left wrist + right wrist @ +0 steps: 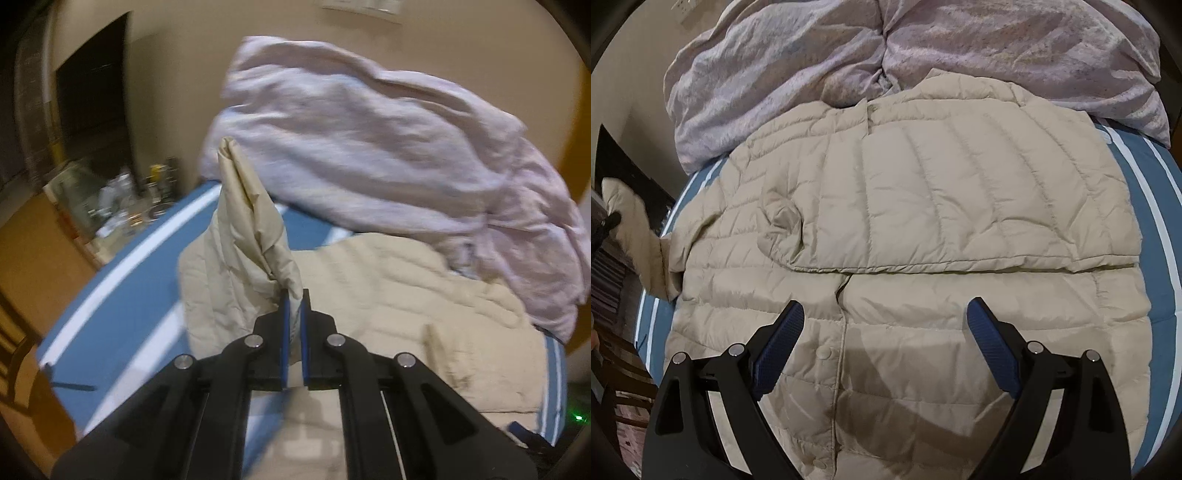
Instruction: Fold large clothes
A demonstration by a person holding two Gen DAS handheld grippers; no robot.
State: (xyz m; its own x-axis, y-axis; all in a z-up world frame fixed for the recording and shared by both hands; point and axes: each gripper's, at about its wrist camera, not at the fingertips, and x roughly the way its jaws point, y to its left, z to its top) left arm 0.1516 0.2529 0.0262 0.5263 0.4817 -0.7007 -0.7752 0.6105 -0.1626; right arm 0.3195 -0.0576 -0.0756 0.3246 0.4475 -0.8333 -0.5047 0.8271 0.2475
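A beige quilted puffer jacket (923, 229) lies spread front-up on a blue bed sheet with white stripes (1156, 221). One sleeve is folded across its chest. My left gripper (294, 295) is shut on the other sleeve's cuff (251, 221) and holds it lifted above the bed; that raised sleeve also shows at the far left of the right wrist view (631, 229). My right gripper (884, 314) is open and empty, hovering over the jacket's lower front near the snap placket (842, 332).
A crumpled pale pink duvet (886, 48) is piled at the head of the bed, touching the jacket's collar; it also shows in the left wrist view (369, 140). A cluttered shelf with bottles (129, 199) and a dark doorway (96, 92) are left of the bed.
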